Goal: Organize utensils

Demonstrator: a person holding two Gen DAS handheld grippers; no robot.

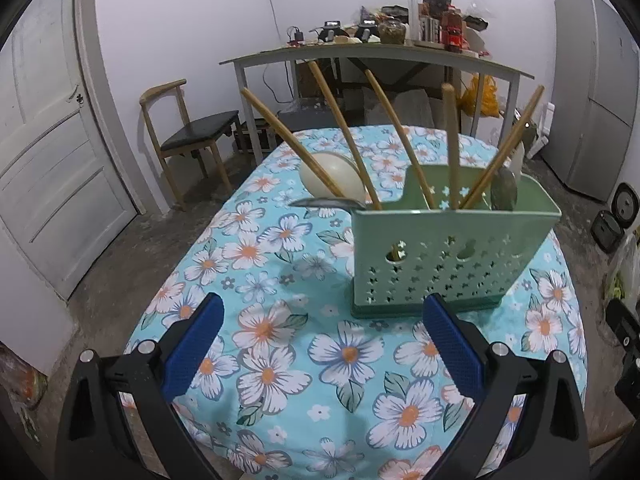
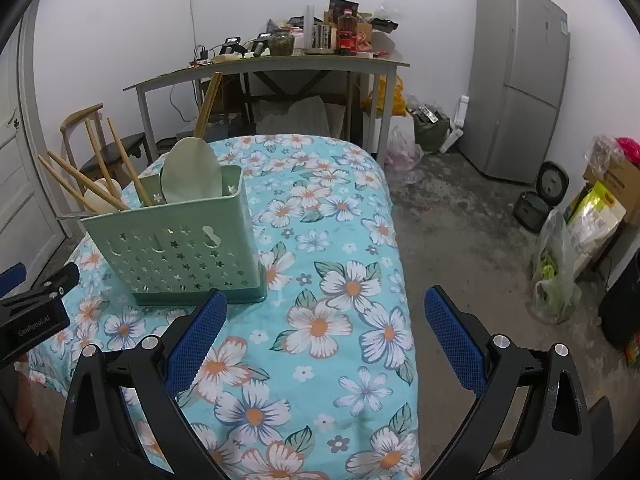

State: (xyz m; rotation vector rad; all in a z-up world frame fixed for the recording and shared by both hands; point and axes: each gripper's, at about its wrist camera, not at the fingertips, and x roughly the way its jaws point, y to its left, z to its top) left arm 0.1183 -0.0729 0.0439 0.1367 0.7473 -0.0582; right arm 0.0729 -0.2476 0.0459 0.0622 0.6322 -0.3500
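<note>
A green perforated utensil holder (image 1: 448, 256) stands on the floral tablecloth (image 1: 280, 360). Several wooden chopsticks (image 1: 344, 128) and spoons lean out of it, and a metal spoon (image 1: 328, 202) sticks out over its left rim. In the right wrist view the holder (image 2: 180, 240) holds a pale green rice paddle (image 2: 192, 176) and chopsticks (image 2: 124, 160). My left gripper (image 1: 324, 312) is open and empty, just in front of the holder. My right gripper (image 2: 326, 304) is open and empty, to the right of the holder.
A cream bowl (image 1: 332, 176) sits behind the holder. A wooden chair (image 1: 188, 136), a cluttered grey table (image 1: 376, 56) and a fridge (image 2: 520, 80) stand beyond. The table edge drops to the floor on the right (image 2: 400, 240). Bags (image 2: 556, 272) lie on the floor.
</note>
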